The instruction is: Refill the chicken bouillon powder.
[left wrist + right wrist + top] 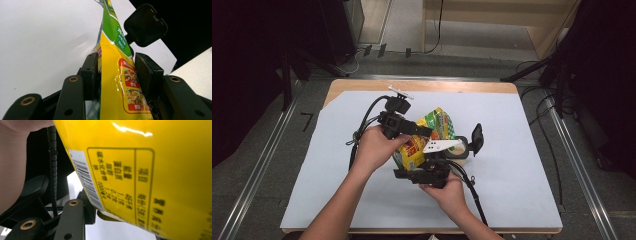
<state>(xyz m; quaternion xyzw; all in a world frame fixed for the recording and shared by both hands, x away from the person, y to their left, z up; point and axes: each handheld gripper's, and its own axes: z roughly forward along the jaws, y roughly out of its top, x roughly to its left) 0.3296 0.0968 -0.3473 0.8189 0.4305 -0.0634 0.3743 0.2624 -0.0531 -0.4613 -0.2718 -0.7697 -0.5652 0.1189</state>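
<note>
The snack bag hangs above the white sheet, clamped by the left gripper and the right gripper.

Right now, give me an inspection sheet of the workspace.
Surface: white sheet on a wooden table.
Job's things: yellow-green packet held up between both grippers; black lidded container beside it.
Clutter: nothing seen.
Grippers: left gripper shut on the packet's edge; right gripper against the packet's printed back, its grip cannot be told.
Cables: one trails from each gripper, left cable, right cable.
Surroundings: grey floor, floor cables, dark stands.
</note>
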